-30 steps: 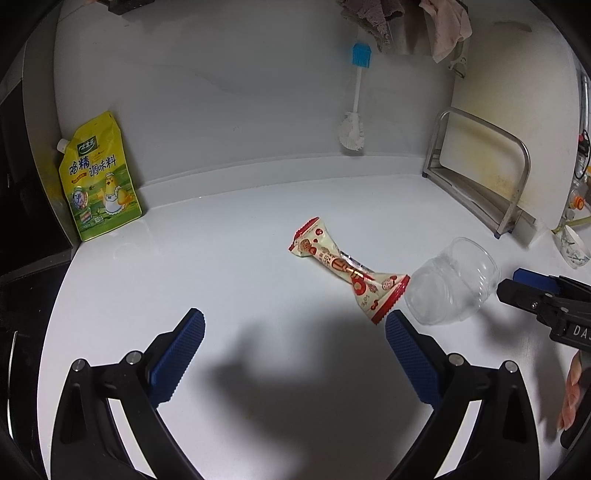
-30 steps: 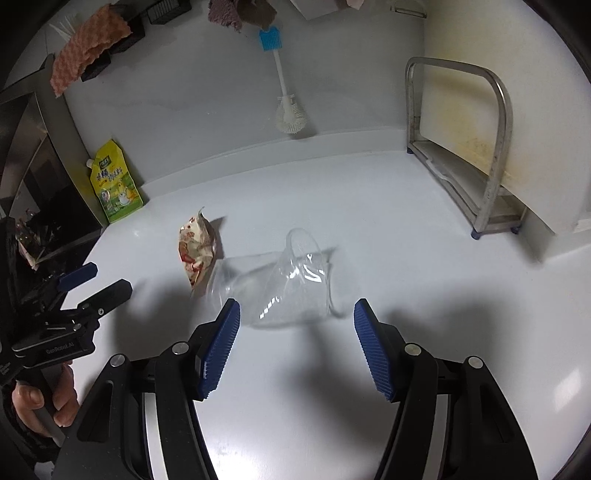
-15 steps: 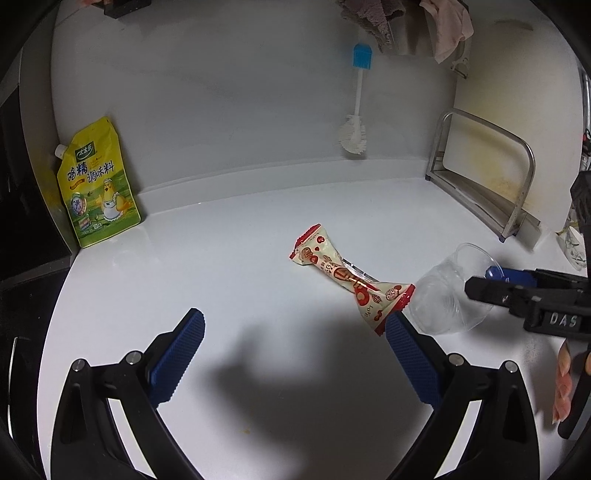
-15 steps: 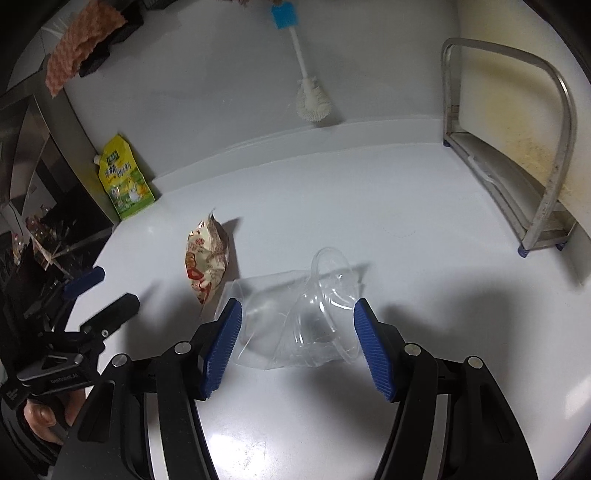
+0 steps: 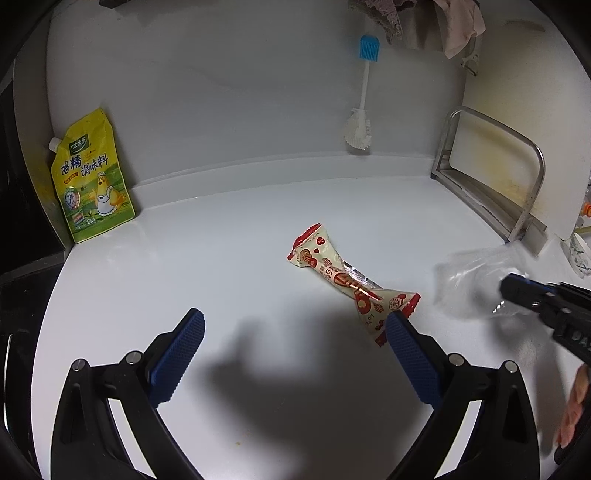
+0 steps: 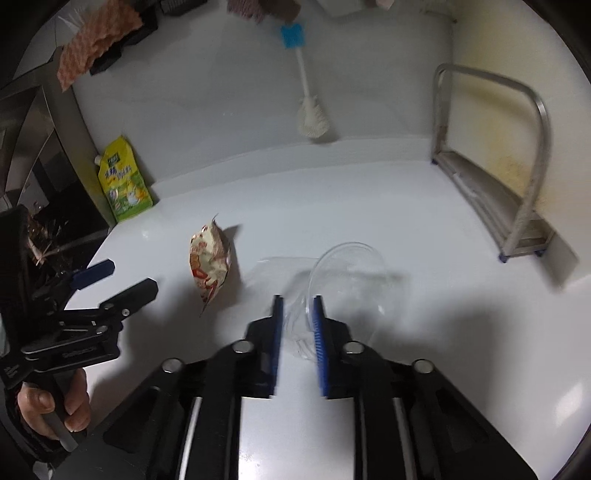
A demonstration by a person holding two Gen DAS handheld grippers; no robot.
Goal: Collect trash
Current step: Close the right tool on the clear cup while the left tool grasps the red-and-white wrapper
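A crushed clear plastic cup [image 6: 347,273] lies on the white counter [image 6: 332,199]. My right gripper [image 6: 298,310] is shut on the cup's near part. In the left wrist view the cup [image 5: 469,273] is a blur at the right with the right gripper [image 5: 517,290] on it. A red and cream snack wrapper [image 5: 351,282] lies mid-counter, just ahead of my open, empty left gripper [image 5: 295,339]. The wrapper [image 6: 208,264] sits left of the cup in the right wrist view, with the left gripper [image 6: 114,278] beside it.
A yellow seasoning pouch [image 5: 90,177] leans at the back left. A bottle brush [image 5: 360,110] hangs on the back wall. A metal rack [image 5: 491,177] stands along the right wall. Cloths [image 5: 421,22] hang above. A dark appliance edge [image 6: 40,155] borders the left.
My right gripper has closed from wide open onto the clear cup. The left gripper has stayed open and nearly still near the wrapper.
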